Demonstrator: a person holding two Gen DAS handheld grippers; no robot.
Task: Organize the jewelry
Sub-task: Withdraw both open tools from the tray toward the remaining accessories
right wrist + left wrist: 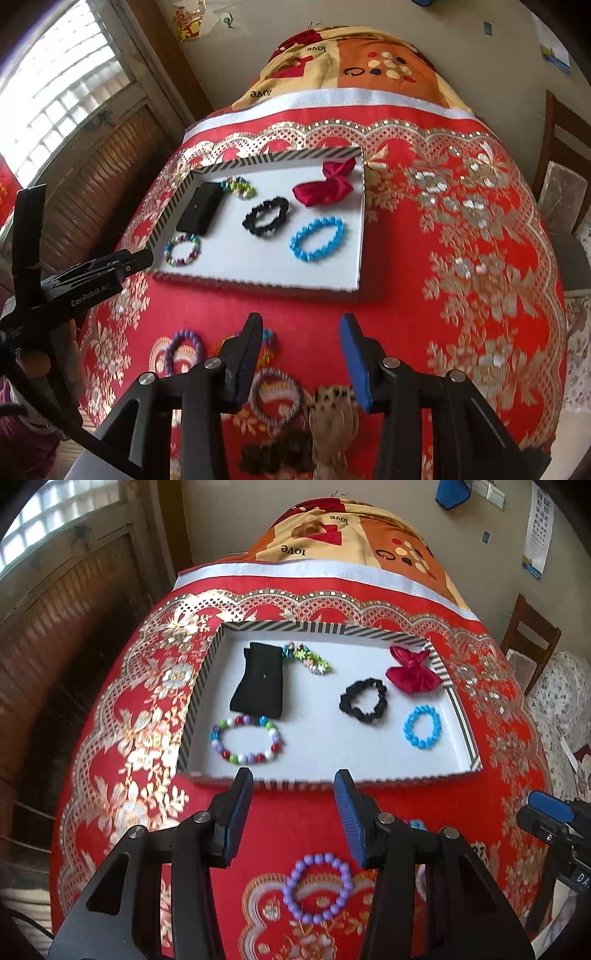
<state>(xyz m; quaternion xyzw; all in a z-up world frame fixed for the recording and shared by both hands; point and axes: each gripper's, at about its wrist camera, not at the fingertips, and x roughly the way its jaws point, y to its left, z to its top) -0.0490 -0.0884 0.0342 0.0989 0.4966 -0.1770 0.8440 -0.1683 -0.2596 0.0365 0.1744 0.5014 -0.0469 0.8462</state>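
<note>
A white tray with a striped rim [207, 672] [258, 280] lies on the red cloth. In it are a black pouch [258, 683] [199, 214], a flowery piece [310, 661], a multicoloured bead bracelet [247, 740] [182, 250], a black scrunchie [364, 700] [266, 216], a blue bead bracelet [422, 726] [317, 239] and a red bow [412, 670] [325, 186]. On the cloth lie a purple bead bracelet [318, 888] [183, 349] and a striped ring [275, 397]. My left gripper [293, 781] is open and empty above the tray's near edge. My right gripper [303, 323] is open and empty too.
A patterned blanket [351, 535] covers the far end. A wooden chair [528, 638] stands at the right, a window and slatted wood panel [66, 602] at the left. More pieces lie near the front edge: a dark scrunchie [277, 454], a pale bow [334, 406].
</note>
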